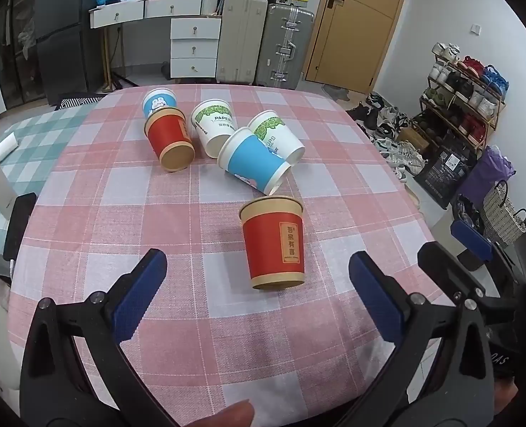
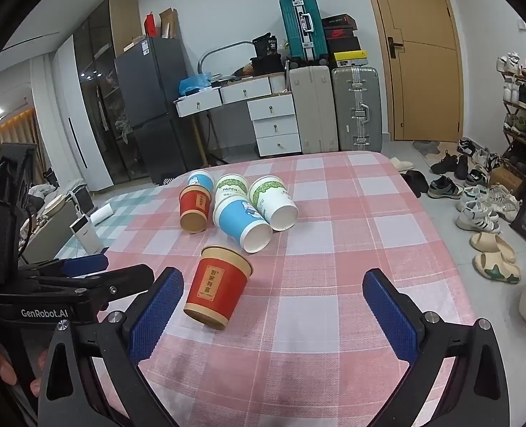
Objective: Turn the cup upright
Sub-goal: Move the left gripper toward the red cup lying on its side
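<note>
While no cup is yet held: both hand-held grippers, left [image 1: 257, 279] and right [image 2: 272, 300], stand spread and empty.
Location: nearest red cup [image 1: 273, 243] stands upright on the checked surface [image 1: 95, 220]; five cups lie tipped behind.
Handling: thin paper, probably light and crushable.
Hold: mid-wall, gentle squeeze.

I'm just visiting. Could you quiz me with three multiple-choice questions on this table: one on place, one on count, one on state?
1. Which cup is nearest the hand-held grippers? A red, B blue, C green
2. How many cups are on the table? A four, B six, C eight
3. The hand-held grippers are: A open, B shut on a cup, C shut, empty

Answers:
1. A: the red cup stands just ahead of them.
2. B: six show.
3. A: the left hand-held gripper and right hand-held gripper are spread wide.
</note>
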### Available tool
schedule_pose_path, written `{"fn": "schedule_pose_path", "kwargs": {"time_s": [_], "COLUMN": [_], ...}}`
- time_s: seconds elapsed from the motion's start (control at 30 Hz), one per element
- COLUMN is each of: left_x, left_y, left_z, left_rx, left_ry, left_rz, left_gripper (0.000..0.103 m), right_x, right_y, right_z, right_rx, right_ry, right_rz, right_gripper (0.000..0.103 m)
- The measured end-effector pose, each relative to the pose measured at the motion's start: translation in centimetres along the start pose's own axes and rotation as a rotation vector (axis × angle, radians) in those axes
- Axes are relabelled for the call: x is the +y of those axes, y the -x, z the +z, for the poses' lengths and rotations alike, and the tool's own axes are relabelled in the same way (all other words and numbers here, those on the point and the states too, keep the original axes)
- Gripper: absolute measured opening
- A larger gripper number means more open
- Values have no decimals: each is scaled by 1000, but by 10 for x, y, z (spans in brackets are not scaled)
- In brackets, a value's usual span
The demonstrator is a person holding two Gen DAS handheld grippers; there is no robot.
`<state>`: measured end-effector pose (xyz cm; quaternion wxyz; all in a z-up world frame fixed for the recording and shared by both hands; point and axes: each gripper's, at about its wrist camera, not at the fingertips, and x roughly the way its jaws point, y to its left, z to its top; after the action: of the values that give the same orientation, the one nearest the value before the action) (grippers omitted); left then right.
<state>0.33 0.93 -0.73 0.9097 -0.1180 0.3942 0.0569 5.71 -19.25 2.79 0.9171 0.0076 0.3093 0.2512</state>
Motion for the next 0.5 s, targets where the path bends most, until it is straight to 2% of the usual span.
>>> {"fn": "schedule_pose_path", "kwargs": {"time_s": [0.5], "left_x": [1], "left_y": [-6], "left_z": [0], "left_rx": [1], "left_ry": [5], "left_rz": [13], "left_gripper": [102], "right_x": [1], "right_y": [4], "right_z": [-5], "right_rx": [-11], "right_ry": [-2], "right_rz": [6], "right_gripper": [103]}}
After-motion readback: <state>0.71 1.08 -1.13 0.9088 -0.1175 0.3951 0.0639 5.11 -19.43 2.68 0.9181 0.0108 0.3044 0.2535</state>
